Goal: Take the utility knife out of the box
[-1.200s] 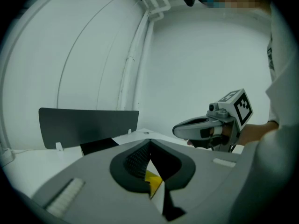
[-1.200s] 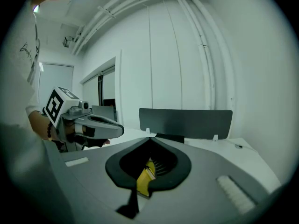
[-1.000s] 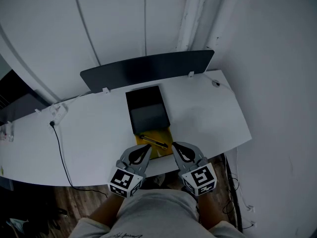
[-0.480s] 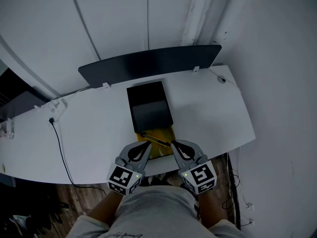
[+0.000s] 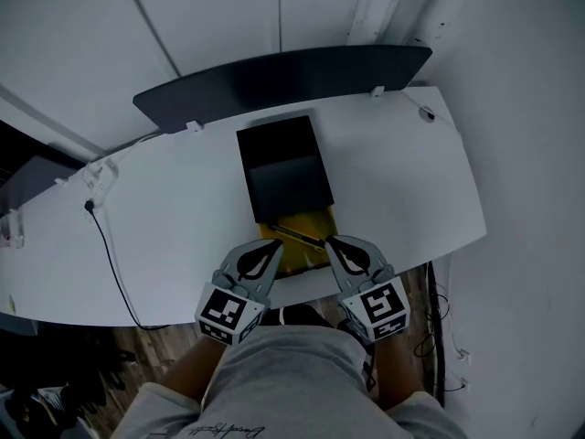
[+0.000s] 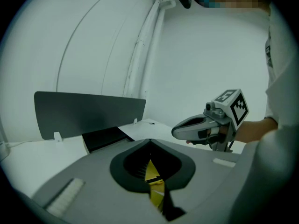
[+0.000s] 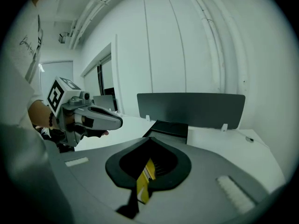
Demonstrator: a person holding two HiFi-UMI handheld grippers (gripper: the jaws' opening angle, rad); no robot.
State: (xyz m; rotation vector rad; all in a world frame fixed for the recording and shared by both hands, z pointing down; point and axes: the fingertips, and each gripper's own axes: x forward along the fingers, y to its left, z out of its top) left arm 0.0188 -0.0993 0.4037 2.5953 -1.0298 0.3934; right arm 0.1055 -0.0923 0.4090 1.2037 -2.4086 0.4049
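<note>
White desk [image 5: 164,236] fills most of the head view, curved along its front edge and backed by a dark divider panel [image 5: 274,80] that stands against a pale wall [image 5: 210,16]. A thin black cable [image 5: 110,254] runs over the left part of the desk and down past its front edge to the wooden floor [image 5: 155,346].

At the middle of the desk lies the box [image 5: 285,167]. Its black part reaches toward the divider, and its yellow part sits at the near end, close to the desk's front edge. The utility knife [image 5: 297,237] rests inside on the yellow part as a slim dark bar, lying slantwise just below where black meets yellow.

The left gripper [image 5: 272,248] hovers over the near left corner of the yellow part, and the right gripper [image 5: 331,242] is just beside its near right corner. Neither touches the knife. Whether either tip touches the box cannot be told.

In the left gripper view the two jaws meet at their tips, clenched on nothing, with only a sliver of yellow showing through the gap behind them. The right gripper view shows the same: jaws pressed together, empty, yellow visible beyond. The two marker cubes [image 5: 227,314] sit nearest the person, whose light shorts show at the bottom edge.
</note>
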